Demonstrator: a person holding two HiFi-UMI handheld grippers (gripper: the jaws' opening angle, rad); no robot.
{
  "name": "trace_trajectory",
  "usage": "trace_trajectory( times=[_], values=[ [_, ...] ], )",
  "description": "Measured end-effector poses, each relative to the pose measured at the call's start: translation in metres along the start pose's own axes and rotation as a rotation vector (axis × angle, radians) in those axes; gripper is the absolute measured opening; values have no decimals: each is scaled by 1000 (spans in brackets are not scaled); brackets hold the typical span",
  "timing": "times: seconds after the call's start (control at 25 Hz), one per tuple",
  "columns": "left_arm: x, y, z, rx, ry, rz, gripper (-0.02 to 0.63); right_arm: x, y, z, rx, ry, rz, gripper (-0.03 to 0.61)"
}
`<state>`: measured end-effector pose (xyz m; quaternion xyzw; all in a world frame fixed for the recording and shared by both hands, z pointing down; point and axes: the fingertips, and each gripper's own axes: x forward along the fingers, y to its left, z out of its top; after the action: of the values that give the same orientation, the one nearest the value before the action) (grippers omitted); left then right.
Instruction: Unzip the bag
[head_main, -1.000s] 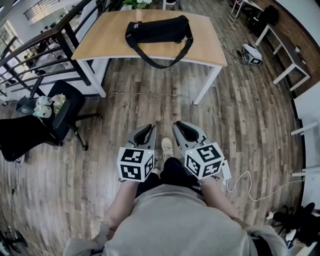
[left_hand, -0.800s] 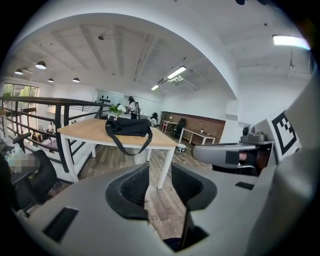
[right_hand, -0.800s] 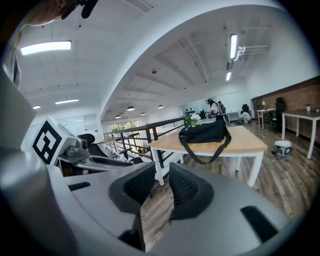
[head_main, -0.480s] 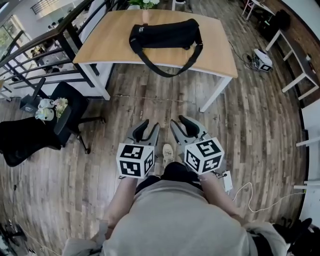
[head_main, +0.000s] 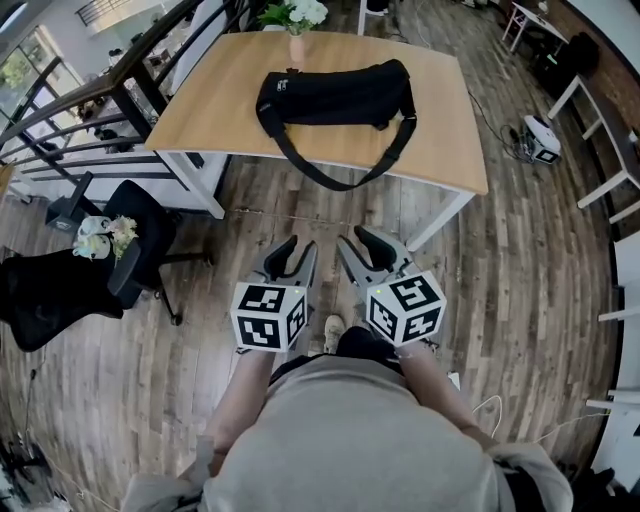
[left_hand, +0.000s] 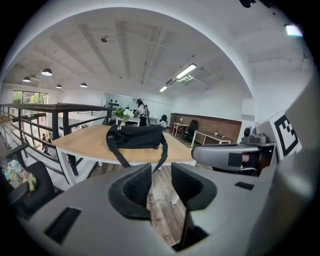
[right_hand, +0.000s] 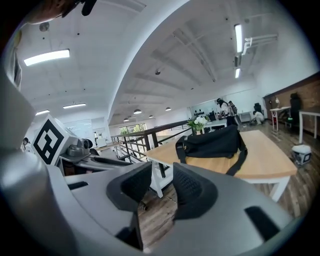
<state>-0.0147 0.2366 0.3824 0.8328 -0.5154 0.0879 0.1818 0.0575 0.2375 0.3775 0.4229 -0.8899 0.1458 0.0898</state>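
A black duffel bag (head_main: 335, 95) lies on a light wooden table (head_main: 200, 110), its shoulder strap (head_main: 345, 172) hanging over the near edge. The zip cannot be made out from here. Both grippers are held low in front of the person, well short of the table. My left gripper (head_main: 297, 252) is open with nothing between its jaws. My right gripper (head_main: 355, 242) has its jaws opening, also around nothing. The bag (left_hand: 135, 136) appears beyond the left gripper (left_hand: 161, 171), and the bag (right_hand: 212, 142) beyond the right gripper (right_hand: 161, 172).
A vase of white flowers (head_main: 296, 22) stands at the table's far edge. A black office chair (head_main: 135, 240) with soft toys sits left of the table, beside a dark railing (head_main: 100, 95). White desks (head_main: 600, 120) and a small device (head_main: 541, 140) are at the right. The floor is wood.
The table and bag have come nearer and lower in the head view as the person walks forward. Both grippers' jaws stand wider apart than a second ago.
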Motion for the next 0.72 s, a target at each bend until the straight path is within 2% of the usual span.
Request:
trace_trajectory(
  times=[0.24, 0.4, 0.72],
  values=[
    [43, -3, 13, -8, 4, -3, 132, 18, -32, 9, -4, 15, 26, 126],
    [54, -10, 4, -6, 42, -22, 132, 20, -43, 3, 23, 31, 35, 118],
    [72, 3, -10, -38, 86, -4, 121, 33, -62, -6, 52, 47, 10, 98]
  ],
)
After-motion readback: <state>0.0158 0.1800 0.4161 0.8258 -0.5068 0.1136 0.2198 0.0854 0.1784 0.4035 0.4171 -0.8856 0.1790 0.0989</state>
